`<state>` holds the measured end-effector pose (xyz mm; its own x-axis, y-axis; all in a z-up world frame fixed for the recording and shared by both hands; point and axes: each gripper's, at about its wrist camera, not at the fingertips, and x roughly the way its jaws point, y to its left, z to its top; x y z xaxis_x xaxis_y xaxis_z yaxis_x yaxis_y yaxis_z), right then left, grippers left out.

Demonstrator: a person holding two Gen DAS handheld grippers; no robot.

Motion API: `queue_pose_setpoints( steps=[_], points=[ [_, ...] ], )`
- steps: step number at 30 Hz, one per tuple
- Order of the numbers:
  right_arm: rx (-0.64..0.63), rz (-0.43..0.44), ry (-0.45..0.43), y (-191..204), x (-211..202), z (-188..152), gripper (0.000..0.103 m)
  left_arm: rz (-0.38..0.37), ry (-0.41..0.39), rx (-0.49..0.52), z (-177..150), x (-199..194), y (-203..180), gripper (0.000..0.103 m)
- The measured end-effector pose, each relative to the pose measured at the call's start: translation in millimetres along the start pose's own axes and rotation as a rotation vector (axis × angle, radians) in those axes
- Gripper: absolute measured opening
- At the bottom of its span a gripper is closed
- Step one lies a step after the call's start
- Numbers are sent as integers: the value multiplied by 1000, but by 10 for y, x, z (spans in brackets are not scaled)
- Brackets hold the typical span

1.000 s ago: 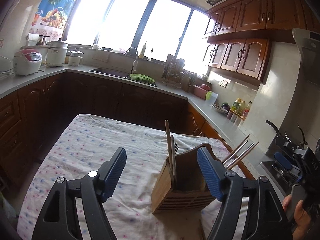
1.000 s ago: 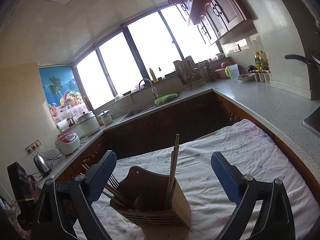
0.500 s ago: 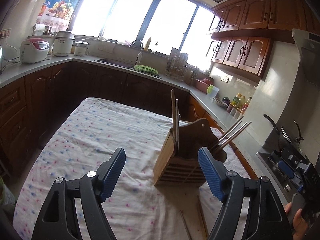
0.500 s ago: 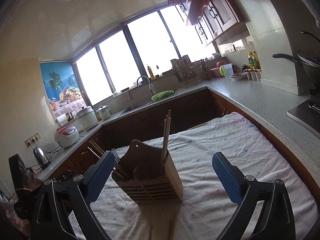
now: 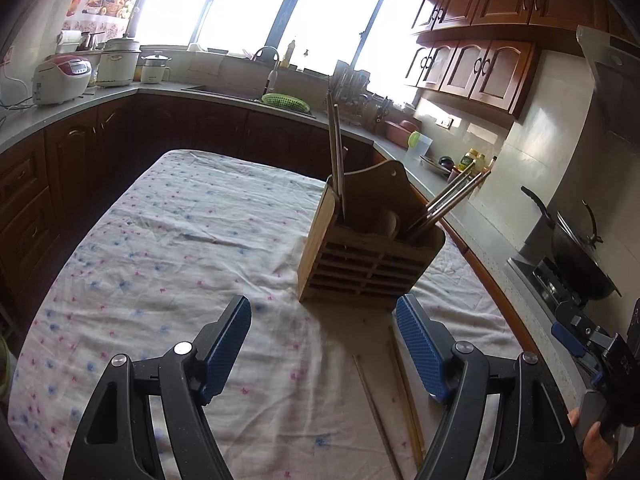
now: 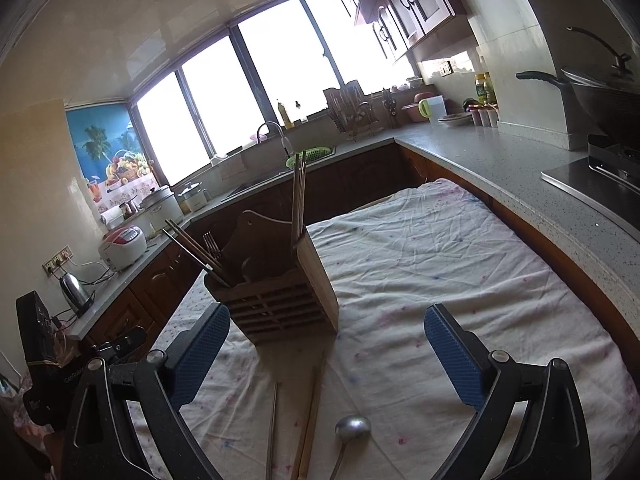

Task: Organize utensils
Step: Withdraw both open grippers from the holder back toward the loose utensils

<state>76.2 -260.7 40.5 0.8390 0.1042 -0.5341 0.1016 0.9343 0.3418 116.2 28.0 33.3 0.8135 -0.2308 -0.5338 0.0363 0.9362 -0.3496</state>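
A wooden utensil holder (image 5: pixel 370 256) (image 6: pixel 276 292) stands on the cloth-covered table (image 5: pixel 168 248) (image 6: pixel 432 264). Wooden chopsticks stand upright in one compartment and metal ones lean out of another. Loose on the cloth in front of it lie a pair of wooden chopsticks (image 6: pixel 310 412) (image 5: pixel 406 388), a metal chopstick (image 6: pixel 273 428) (image 5: pixel 374 408) and a metal spoon (image 6: pixel 351 430). My left gripper (image 5: pixel 324 340) hangs open just short of the holder, nothing between its blue pads. My right gripper (image 6: pixel 326 352) is open too, above the loose utensils.
Dark wooden cabinets and a grey counter (image 6: pixel 512 168) wrap around the table, with a sink, rice cookers (image 5: pixel 60 78) and a wok (image 5: pixel 580 252) on the stove. A hand (image 5: pixel 592 444) holding the other gripper shows at the left wrist view's right edge.
Both grippers have tipped downward and drawn back from the holder, so the loose chopsticks and spoon on the cloth have come into view. The jaws stay equally wide.
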Motion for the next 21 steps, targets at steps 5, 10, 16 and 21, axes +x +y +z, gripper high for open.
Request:
queue_pose_setpoints(
  steps=[5,10,16,21],
  points=[
    [4,-6,44,-45,-16,-187,99,8,41,3,-112,29,-54,75],
    [16,-10,90,-89,-8,-356,99,11,77,5,-190,88,-98,75],
    [-2,-12,134,-79,-15,-523,98,9,120,15,-260,203,-165,75],
    [-8,-12,221,-71,115,-703,83,19,167,47,-302,353,-255,73]
  ],
)
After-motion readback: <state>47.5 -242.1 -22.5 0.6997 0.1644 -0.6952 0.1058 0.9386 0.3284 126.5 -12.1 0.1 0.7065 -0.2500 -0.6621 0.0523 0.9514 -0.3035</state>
